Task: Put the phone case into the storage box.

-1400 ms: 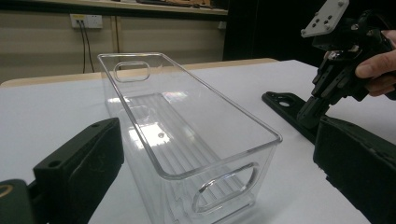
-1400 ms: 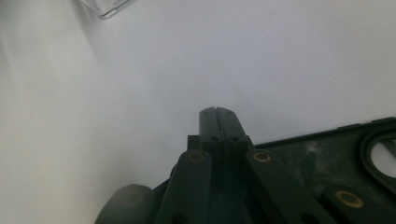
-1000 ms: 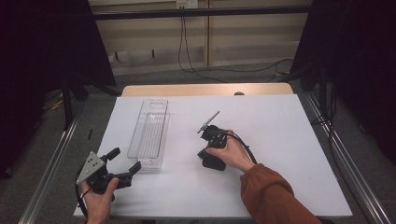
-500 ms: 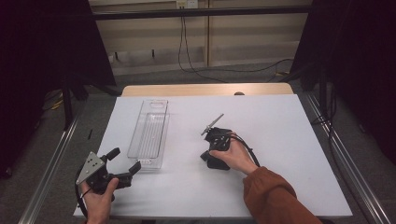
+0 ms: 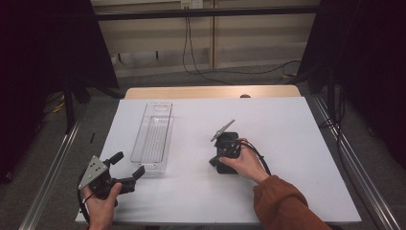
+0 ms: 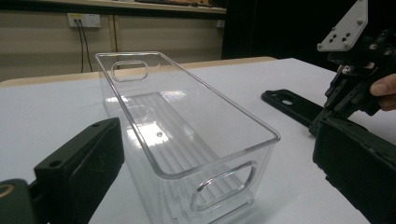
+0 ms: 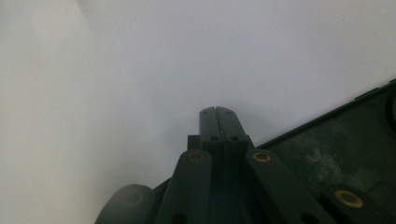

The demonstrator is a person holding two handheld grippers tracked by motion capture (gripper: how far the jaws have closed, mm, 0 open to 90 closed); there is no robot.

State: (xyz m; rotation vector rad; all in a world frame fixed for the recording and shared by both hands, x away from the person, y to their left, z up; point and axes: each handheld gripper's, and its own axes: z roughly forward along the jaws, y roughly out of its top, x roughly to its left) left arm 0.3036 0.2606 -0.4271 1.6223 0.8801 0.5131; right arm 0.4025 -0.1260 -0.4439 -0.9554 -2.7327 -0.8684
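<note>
1. Right gripper (image 5: 216, 162) hangs low at the table's centre, jaws pressed flat together with nothing between them, tips at the near edge of a flat black plate (image 5: 227, 152).
2. That black plate lies on the white table (image 5: 297, 143), at 3 o'clock from the clear bin (image 5: 154, 136).
3. Left gripper (image 5: 128, 167), jaws apart and empty, waits at 6 o'clock of the bin.
4. My read: this is the approach to a pick-up. Next the right jaws must open and straddle the plate's edge.
</note>
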